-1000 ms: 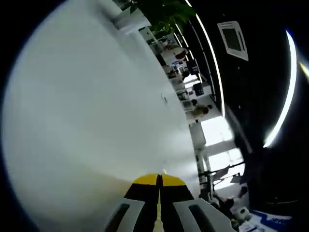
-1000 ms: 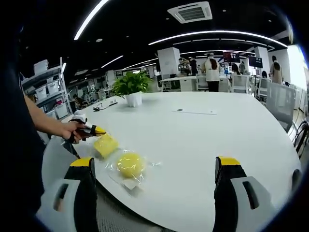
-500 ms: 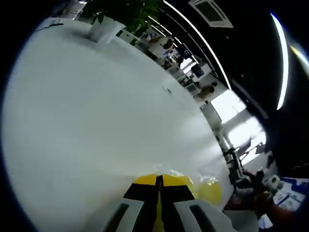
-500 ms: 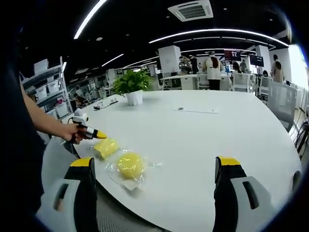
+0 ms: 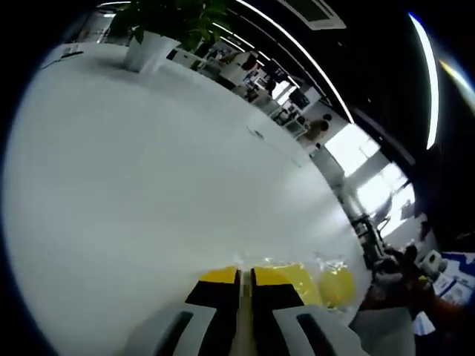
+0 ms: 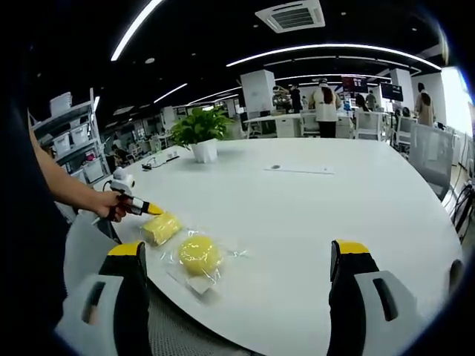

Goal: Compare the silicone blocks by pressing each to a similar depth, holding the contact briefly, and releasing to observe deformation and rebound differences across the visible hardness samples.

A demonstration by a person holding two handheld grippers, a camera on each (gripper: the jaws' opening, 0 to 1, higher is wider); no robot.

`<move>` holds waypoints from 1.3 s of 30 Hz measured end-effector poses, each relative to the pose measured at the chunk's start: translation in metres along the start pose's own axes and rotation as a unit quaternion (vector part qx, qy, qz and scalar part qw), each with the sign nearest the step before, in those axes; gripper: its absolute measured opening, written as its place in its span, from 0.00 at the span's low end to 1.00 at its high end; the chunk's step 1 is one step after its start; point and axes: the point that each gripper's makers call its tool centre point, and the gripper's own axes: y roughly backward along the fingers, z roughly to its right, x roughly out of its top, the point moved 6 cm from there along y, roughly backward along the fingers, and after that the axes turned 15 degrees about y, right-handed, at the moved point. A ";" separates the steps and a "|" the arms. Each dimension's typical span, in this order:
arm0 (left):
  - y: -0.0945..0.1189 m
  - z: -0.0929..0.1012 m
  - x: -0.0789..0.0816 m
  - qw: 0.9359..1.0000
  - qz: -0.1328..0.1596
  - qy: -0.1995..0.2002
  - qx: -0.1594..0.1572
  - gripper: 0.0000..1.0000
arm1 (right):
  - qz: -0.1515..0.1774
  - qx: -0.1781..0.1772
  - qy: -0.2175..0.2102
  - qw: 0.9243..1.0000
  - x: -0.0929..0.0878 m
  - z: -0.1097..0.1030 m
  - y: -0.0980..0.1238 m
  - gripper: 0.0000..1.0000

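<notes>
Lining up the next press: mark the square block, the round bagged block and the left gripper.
square block (image 6: 161, 228), right gripper view, top face.
round bagged block (image 6: 199, 254), right gripper view, centre of its top.
left gripper (image 6: 154, 211), right gripper view, yellow tips.

Your left gripper (image 5: 244, 276) rises from the bottom of the left gripper view with its yellow-tipped jaws pressed almost together — only a thin slit between them. Just past the tips lies a yellow block (image 5: 295, 280), and beside it to the right a rounder yellow block (image 5: 338, 286), both near the edge of the white table (image 5: 148, 178). Far across the table stands a potted plant (image 5: 159, 33) — tilted in your view.
</notes>
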 end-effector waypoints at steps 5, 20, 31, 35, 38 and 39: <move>0.002 -0.002 0.002 0.999 0.000 -0.032 0.005 0.19 | -0.003 0.003 0.002 1.000 -0.001 -0.002 -0.001 0.96; 0.045 -0.005 0.029 0.993 0.068 -0.090 -0.019 0.73 | -0.013 0.007 0.015 1.000 0.000 0.007 -0.008 0.97; 0.087 0.006 0.038 0.975 0.073 -0.210 -0.012 0.86 | -0.026 0.021 0.040 0.999 -0.007 0.008 -0.017 0.97; 0.096 0.006 0.035 0.973 0.081 -0.216 -0.012 0.95 | -0.029 0.026 0.042 0.998 -0.010 0.007 -0.016 0.97; 0.102 0.003 0.035 0.970 0.094 -0.223 -0.015 0.98 | -0.036 0.028 0.043 0.998 -0.015 0.006 -0.015 0.97; 0.103 0.002 0.034 0.969 0.093 -0.228 -0.017 0.98 | -0.038 0.028 0.042 0.998 -0.016 0.006 -0.015 0.97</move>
